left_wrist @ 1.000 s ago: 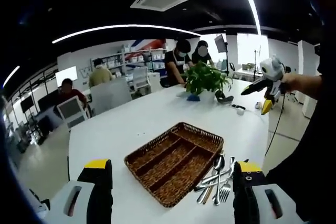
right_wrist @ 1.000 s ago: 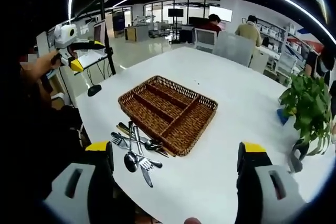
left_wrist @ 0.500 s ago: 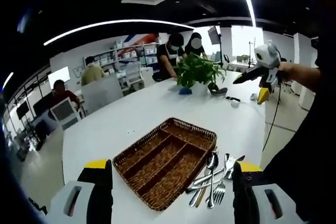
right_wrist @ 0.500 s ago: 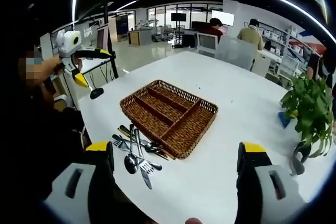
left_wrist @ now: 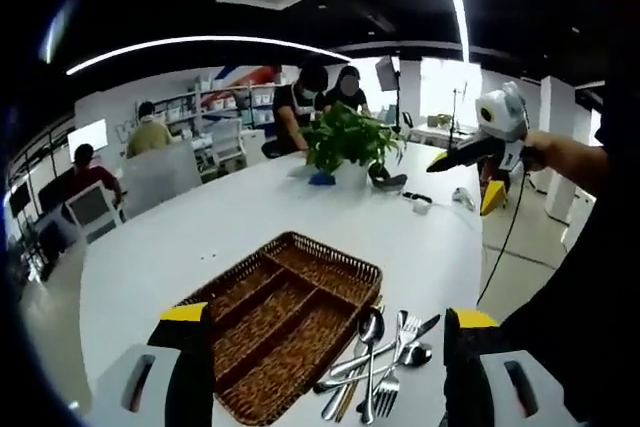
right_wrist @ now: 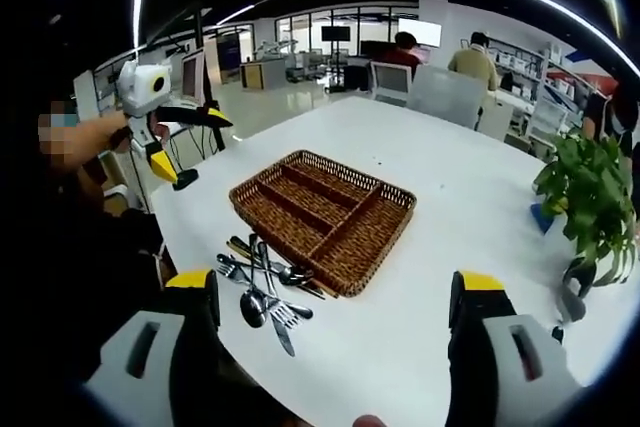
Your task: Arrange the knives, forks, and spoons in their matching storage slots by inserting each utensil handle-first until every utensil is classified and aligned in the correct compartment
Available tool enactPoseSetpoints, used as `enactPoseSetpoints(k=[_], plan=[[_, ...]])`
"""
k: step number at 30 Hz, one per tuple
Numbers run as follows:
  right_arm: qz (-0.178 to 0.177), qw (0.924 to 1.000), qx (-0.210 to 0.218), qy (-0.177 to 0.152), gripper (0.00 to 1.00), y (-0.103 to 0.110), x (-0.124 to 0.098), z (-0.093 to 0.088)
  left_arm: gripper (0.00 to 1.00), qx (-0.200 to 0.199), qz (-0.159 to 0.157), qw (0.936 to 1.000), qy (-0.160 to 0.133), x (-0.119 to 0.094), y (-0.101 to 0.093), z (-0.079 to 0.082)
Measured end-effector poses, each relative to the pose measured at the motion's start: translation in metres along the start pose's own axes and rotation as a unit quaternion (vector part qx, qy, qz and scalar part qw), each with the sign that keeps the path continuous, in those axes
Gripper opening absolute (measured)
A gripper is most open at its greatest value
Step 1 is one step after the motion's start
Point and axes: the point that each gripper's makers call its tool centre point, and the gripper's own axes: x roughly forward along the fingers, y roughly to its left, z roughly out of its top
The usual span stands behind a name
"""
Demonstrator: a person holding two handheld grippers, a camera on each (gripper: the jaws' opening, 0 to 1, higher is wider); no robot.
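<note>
The wicker tray (right_wrist: 322, 219) sits on the white desk (right_wrist: 460, 197) with its compartments bare, and the pile of knives, forks and spoons (right_wrist: 262, 285) lies loose on the desk just beside one of the tray's sides, some pieces overlapping. In the left gripper view the left claw (left_wrist: 327, 372) has its jaws well apart with nothing between them, and the tray (left_wrist: 285, 317) now sits lower and nearer than a second ago, with the cutlery (left_wrist: 375, 365) closer to the jaws; this is the camera shifting, not the things. In the right gripper view the right claw (right_wrist: 335, 342) also stands wide apart and empty, and the scene has barely changed since a second ago. The left claw (right_wrist: 190, 142) seen there at the left has its yellow-tipped jaws spread, wider than before as far as the small picture lets me judge. A potted plant (right_wrist: 590, 209) stands at the far end of the desk, well apart from the tray.
</note>
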Motion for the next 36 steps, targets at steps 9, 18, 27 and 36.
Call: enactPoseSetpoints(k=[9,18,27,36], plan=[[-0.003,1.0,0.004,0.002,0.97,-0.004,-0.001,-0.001,1.0,0.03,-0.03,0.9971,0.064,0.025,-0.019,-0.03],[0.0,1.0,0.007,0.003,0.96,-0.009,0.005,-0.001,0.9,0.054,-0.032,0.9947,0.081,0.044,-0.015,-0.044],[0.006,0.9999,0.01,-0.009,0.99,-0.001,0.014,0.005,0.85,0.054,-0.053,0.9925,0.096,0.062,-0.023,-0.052],[0.007,0.9996,0.008,-0.024,0.99,-0.002,0.013,0.012,0.72,0.06,-0.08,0.9872,0.124,0.079,-0.037,-0.072]])
